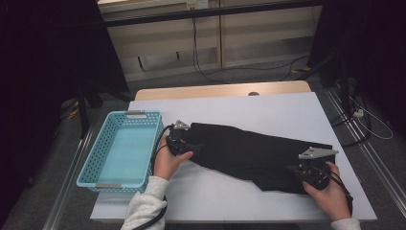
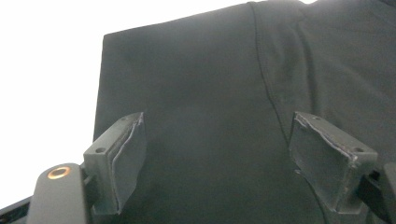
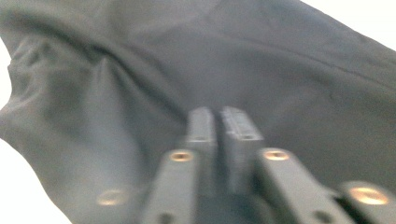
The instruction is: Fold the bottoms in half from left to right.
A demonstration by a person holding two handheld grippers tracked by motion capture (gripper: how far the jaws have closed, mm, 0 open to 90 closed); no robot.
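Note:
A black garment (image 1: 249, 153) lies stretched across the white table (image 1: 268, 108), running from the middle left down to the front right. My left gripper (image 1: 191, 143) is at the garment's left end, open, and in the left gripper view its jaws (image 2: 219, 116) stand wide apart over flat black cloth (image 2: 210, 84) with a seam. My right gripper (image 1: 296, 171) is at the garment's front right end. In the right gripper view its jaws (image 3: 217, 113) are pressed together at the cloth (image 3: 116, 93), and folds run toward the tips.
A light blue plastic basket (image 1: 91, 158) stands on the table's left side, beside my left hand. A wooden strip edges the table's far side (image 1: 220, 90). Cables lie on the floor beyond and to the right.

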